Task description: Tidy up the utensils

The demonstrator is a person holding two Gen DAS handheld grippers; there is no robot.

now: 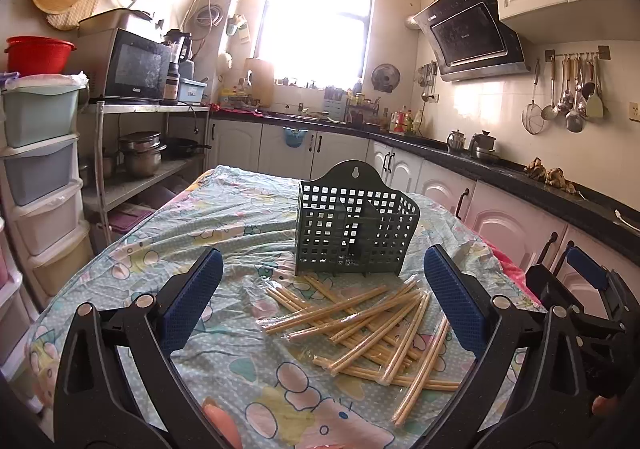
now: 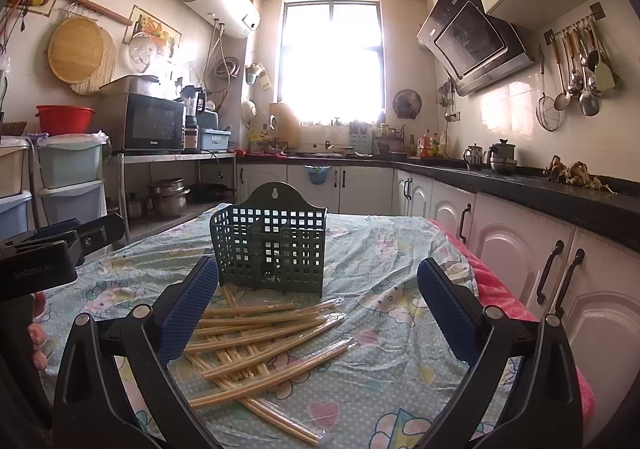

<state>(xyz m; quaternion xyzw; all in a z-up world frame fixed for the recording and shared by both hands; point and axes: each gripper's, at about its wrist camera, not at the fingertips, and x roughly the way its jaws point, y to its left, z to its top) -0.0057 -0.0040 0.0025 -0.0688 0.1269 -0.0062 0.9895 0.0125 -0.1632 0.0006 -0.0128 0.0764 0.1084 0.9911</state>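
A dark green perforated utensil basket (image 1: pixel 354 227) (image 2: pixel 270 245) stands upright on the cloth-covered table (image 1: pixel 224 209) (image 2: pixel 380 249). Several pairs of pale wooden chopsticks in clear wrappers (image 1: pixel 372 323) (image 2: pixel 260 341) lie in a loose heap just in front of it. My left gripper (image 1: pixel 324 289) hovers open above the near side of the heap, nothing between its blue pads (image 1: pixel 192 301). My right gripper (image 2: pixel 316 297) is open too, held over the table to the right of the heap. In the left wrist view the right gripper (image 1: pixel 576 289) shows at the far right.
Kitchen cabinets and a black counter (image 2: pixel 520 177) run along the right wall, close to the table's right edge. A metal shelf with a microwave (image 1: pixel 136 65) and stacked plastic drawers (image 1: pixel 40 169) stand left. A pink cloth (image 2: pixel 500 293) hangs over the table's right side.
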